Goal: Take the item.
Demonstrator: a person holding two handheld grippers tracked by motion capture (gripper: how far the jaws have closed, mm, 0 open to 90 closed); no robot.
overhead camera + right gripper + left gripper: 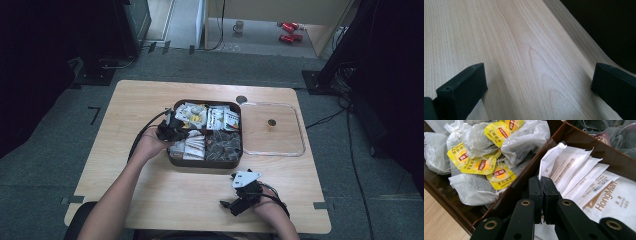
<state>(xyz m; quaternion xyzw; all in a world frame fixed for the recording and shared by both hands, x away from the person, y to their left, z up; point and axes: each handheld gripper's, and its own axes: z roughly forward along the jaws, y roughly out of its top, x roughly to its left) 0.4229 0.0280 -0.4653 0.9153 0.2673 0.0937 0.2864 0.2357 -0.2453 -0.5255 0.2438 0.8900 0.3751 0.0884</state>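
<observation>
Left gripper (542, 185) clamps a white sachet (564, 167) at its top corner, in the box's (206, 162) near-left compartment. Light, crinkly, probably slippery (edge grip looks wise). Right gripper (539, 85) gapes idle over the table (524, 50).

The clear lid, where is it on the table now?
In the high view, the clear lid lies flat on the table, directly to the right of the brown compartment box, touching or nearly touching it.
</observation>
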